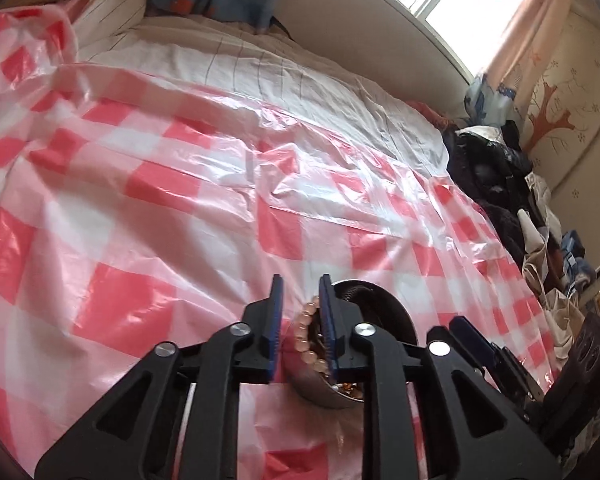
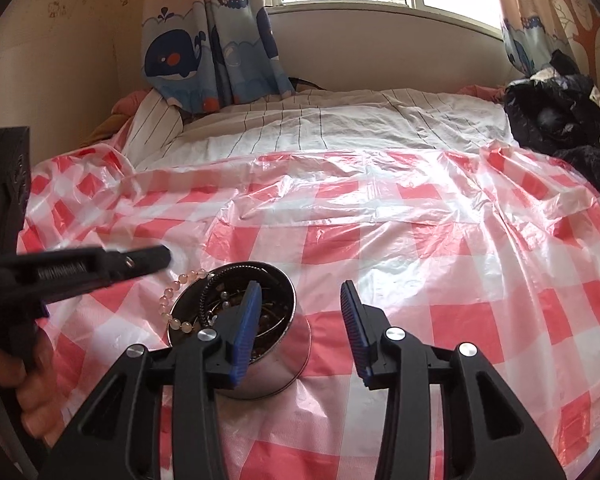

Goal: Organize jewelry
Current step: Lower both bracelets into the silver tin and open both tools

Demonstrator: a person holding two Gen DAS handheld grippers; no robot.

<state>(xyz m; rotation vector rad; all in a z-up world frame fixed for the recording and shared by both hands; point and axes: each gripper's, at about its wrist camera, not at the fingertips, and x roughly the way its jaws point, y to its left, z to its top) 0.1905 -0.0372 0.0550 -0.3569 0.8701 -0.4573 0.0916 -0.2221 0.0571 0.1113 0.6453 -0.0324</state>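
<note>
A round metal bowl (image 2: 284, 368) holding several pieces of jewelry stands on the red-and-white checked plastic sheet (image 2: 380, 240). A bracelet of pale pink beads (image 2: 168, 296) hangs over the bowl's left rim, partly inside and partly on the sheet. My left gripper (image 1: 300, 280) hovers over that rim of the bowl (image 1: 320, 394); the bead bracelet (image 1: 306, 320) lies between its slightly parted jaws, against the right pad and not pinched. My right gripper (image 2: 300, 286) stands open at the bowl's right side, its left finger over the bowl, nothing between its fingers.
The sheet covers a bed with a white striped quilt (image 2: 320, 128) at the far end. A pile of dark clothes (image 2: 556, 116) lies at the bed's right edge. Whale-print curtains (image 2: 212, 40) hang under the window behind. A hand (image 2: 24, 392) holds the left gripper.
</note>
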